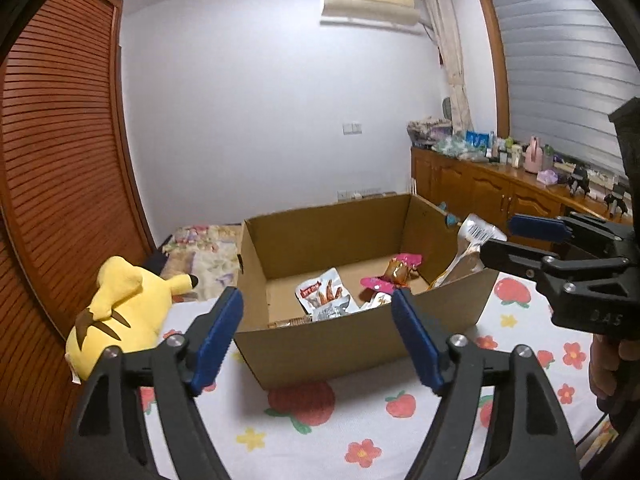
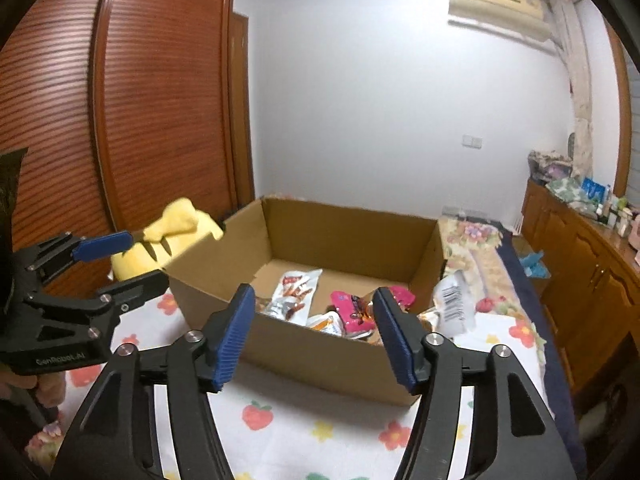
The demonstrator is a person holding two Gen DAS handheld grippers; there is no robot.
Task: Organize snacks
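- Strawberry-print bedsheet [image 1: 312, 432] carries a cardboard box [image 1: 360, 344] holding snack packets [image 1: 326, 294].
- Left tool [image 1: 318, 332] gapes wide, empty.
- Right tool [image 2: 316, 330] likewise spread, empty.

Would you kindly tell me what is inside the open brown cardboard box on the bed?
Inside the open brown cardboard box lie a white chicken-feet snack packet, a pink wrapped snack and a few more packets. The box's near wall hides whatever sits lowest along the front.
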